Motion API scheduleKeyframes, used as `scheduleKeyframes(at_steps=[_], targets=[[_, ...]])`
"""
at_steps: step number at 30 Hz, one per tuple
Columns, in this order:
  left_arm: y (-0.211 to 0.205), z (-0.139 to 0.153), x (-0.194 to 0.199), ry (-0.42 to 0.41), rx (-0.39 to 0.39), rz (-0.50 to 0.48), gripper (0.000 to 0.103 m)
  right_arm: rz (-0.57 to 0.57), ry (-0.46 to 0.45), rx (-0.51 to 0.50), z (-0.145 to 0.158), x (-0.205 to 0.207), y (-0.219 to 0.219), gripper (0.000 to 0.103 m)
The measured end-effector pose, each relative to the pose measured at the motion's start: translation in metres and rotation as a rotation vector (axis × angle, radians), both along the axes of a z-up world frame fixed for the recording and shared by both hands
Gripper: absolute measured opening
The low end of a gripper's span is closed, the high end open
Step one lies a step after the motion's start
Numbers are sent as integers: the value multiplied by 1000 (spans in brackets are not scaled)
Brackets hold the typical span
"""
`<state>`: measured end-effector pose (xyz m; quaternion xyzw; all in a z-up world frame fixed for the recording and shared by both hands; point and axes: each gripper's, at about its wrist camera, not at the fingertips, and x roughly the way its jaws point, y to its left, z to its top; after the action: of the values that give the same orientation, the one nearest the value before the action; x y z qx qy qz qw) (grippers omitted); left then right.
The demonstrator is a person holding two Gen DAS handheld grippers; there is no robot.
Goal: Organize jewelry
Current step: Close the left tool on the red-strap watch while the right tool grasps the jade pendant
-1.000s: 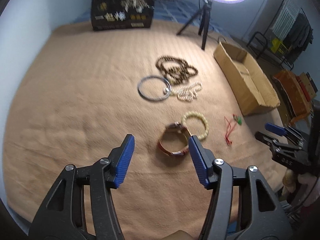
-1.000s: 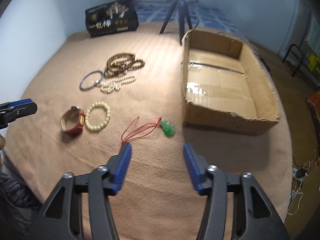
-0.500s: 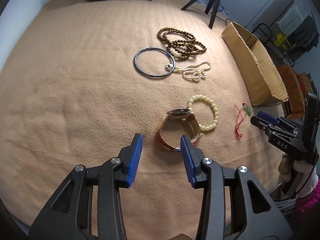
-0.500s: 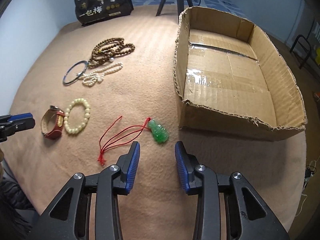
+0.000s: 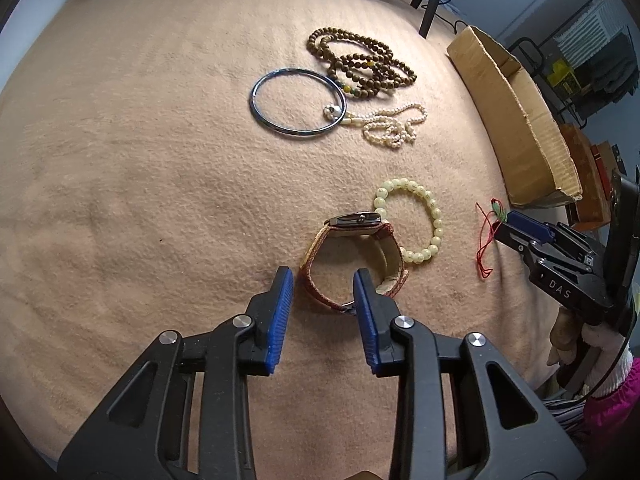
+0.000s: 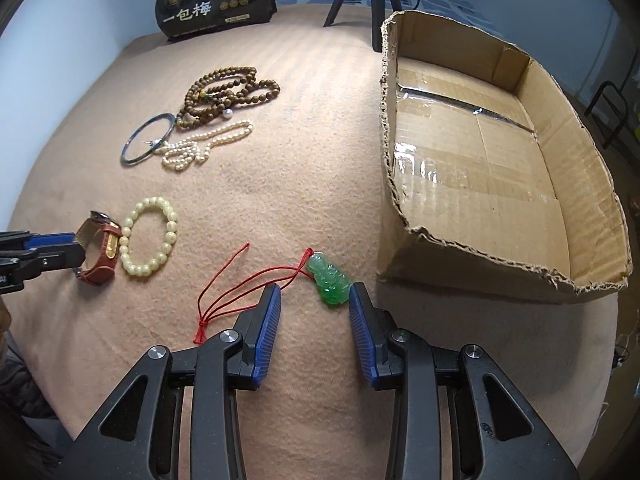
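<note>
A watch with a red-brown strap (image 5: 352,256) lies on the tan blanket. My left gripper (image 5: 323,284) is open, its jaws straddling the strap's near loop. A pale bead bracelet (image 5: 416,220) lies beside the watch. A green jade pendant (image 6: 330,279) on a red cord (image 6: 244,288) lies just ahead of my right gripper (image 6: 314,298), which is open with the pendant near its right finger. A blue bangle (image 5: 298,102), brown prayer beads (image 5: 360,62) and a pearl strand (image 5: 394,126) lie farther back. The cardboard box (image 6: 500,168) is empty.
A black printed box (image 6: 214,2) stands at the blanket's far edge, beside a tripod's legs (image 6: 378,4). The cardboard box sits to the right of the pendant. The blanket's edge drops off on the right, with furniture beyond.
Both grippers have moved forward and down toward the blanket. The left now straddles the watch strap; the right has closed in on the jade pendant. Both jaws are narrower than a second ago.
</note>
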<state>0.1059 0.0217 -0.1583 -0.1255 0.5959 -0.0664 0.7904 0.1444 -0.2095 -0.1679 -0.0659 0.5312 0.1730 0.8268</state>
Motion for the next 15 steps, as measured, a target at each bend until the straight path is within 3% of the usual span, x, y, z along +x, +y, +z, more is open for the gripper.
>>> scheduleKeyframes(at_steps=[10, 15], targets=[[-4, -8, 5, 14, 9, -12, 25, -1, 14, 33, -6, 9, 8, 33], [-3, -10, 7, 17, 11, -10, 22, -13, -15, -15, -7, 10, 9, 33]])
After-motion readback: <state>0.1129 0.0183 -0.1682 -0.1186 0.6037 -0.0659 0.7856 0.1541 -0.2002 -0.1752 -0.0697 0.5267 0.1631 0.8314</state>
